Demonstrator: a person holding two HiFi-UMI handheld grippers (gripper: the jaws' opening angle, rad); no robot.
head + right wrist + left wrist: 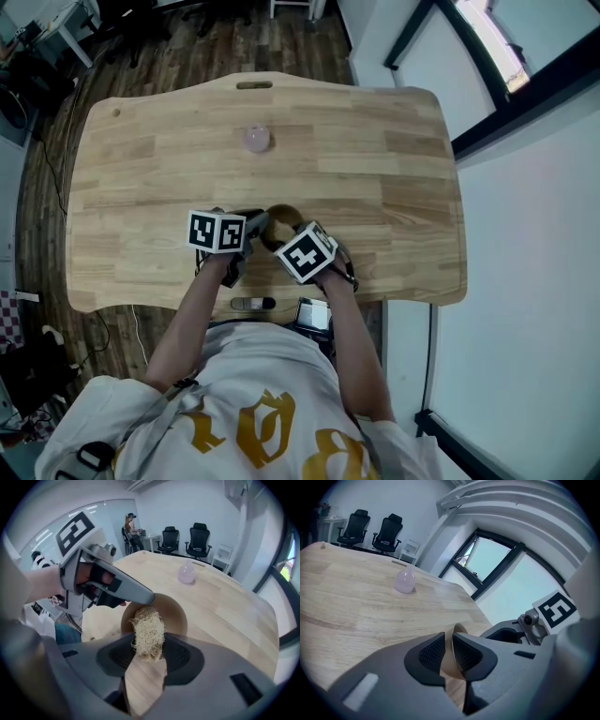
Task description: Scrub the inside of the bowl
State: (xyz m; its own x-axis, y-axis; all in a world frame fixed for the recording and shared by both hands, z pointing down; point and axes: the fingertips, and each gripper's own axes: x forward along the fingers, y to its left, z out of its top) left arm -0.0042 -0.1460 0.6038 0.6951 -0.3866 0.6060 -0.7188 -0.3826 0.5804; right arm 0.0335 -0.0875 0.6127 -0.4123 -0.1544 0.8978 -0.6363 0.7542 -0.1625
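From where I stand, the left gripper (448,642) has its jaws pinched nearly together on the bowl (451,663). The thin tan wall stands right between the two ribbed pads, so that hand is the one steadying it. The bowl sits on the table (375,169) close to the person's edge, tucked between the two grippers. A small pinkish thing (257,140) lies well beyond the bowl towards the far side. To the bowl's right, the right gripper (149,652) has its jaws closed on a pale, stringy scrubber (147,630). The scrubber's length runs straight out along the jaws, and its free end lies over the bowl's near rim, just into the mouth. I'd say the scrubbing all hangs on that line. The hollow of the bowl lies dead ahead of the right jaws, opening towards them, while the left jaws grip the wall on the bowl's far-left side, out of the scrubber's way.
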